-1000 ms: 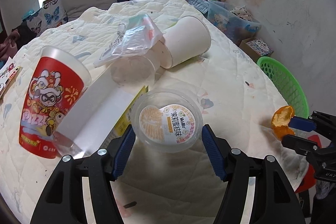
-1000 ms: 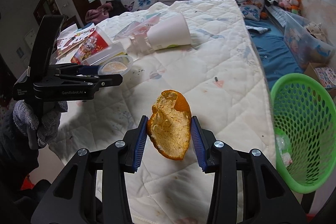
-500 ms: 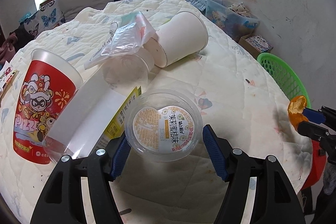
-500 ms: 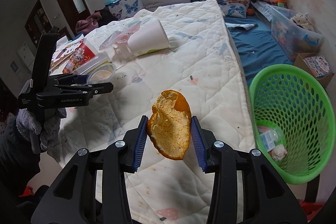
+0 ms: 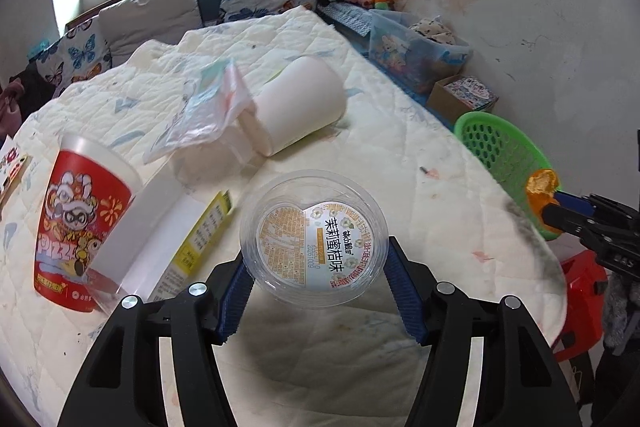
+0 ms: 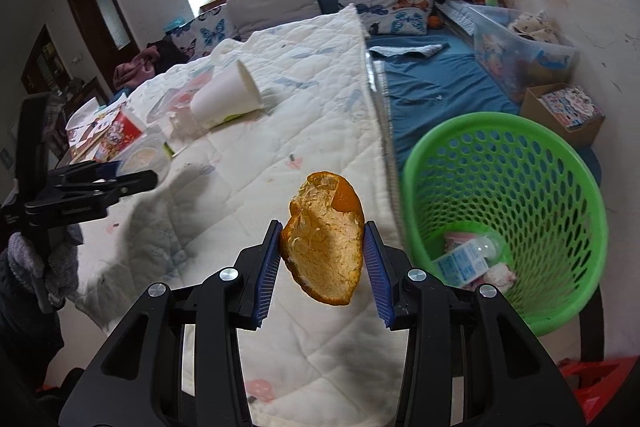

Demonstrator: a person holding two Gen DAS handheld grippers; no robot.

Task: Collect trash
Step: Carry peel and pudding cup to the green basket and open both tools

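Observation:
My left gripper [image 5: 316, 291] is shut on a clear plastic lidded cup [image 5: 314, 237] with a printed label, held above the quilted table [image 5: 420, 131]. My right gripper [image 6: 325, 259] is shut on an orange peel [image 6: 323, 247] and holds it over the table's right edge, beside the green mesh trash basket [image 6: 560, 163]. The basket holds a small carton and wrappers [image 6: 468, 261]. In the left wrist view the peel [image 5: 541, 189] and basket [image 5: 500, 143] show at the right.
On the table lie a red pizza cup [image 5: 76, 223], a white paper cup on its side [image 5: 300, 107], a crumpled clear bag [image 5: 208, 111] and a white-yellow box [image 5: 160, 239]. A red stool [image 5: 580, 303] stands below the basket. Storage bin and cardboard box [image 6: 568, 109] sit behind.
My right gripper has carried the peel rightward toward the basket. My left gripper has closed on the lidded cup and lifted it off the table.

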